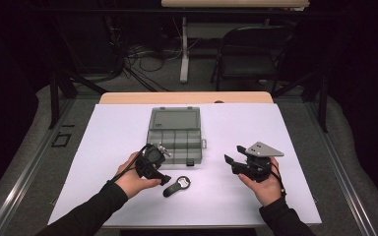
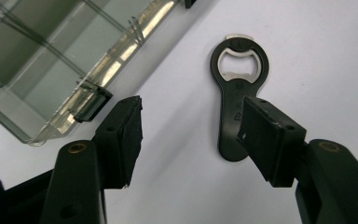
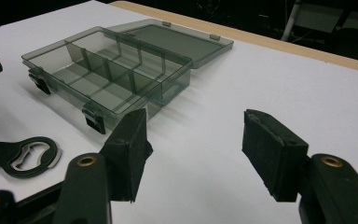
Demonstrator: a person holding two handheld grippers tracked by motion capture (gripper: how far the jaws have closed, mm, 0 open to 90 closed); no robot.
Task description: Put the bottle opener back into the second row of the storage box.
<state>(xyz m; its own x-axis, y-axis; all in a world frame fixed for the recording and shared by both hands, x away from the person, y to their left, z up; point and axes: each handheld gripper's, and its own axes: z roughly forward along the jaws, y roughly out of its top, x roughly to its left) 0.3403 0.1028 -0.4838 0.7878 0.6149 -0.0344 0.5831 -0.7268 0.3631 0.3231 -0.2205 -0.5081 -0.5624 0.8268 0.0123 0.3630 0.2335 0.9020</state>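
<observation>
Bottle opener (image 1: 176,186) lies flat on the worktop (image 1: 295,132) at 6 o'clock from the open organiser box (image 1: 174,135), left hand-held gripper (image 2: 189,135) wide open around it, right hand-held gripper (image 3: 193,151) open and empty, so grabbing it looks next.

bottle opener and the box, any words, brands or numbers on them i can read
None can be read.
Bottle opener: raised marks on the black handle, too blurred to read, partly behind the left claw.
Compartment box: no text visible.

White table (image 1: 128,128): organizer box (image 1: 174,136), bottle opener (image 1: 176,186).
</observation>
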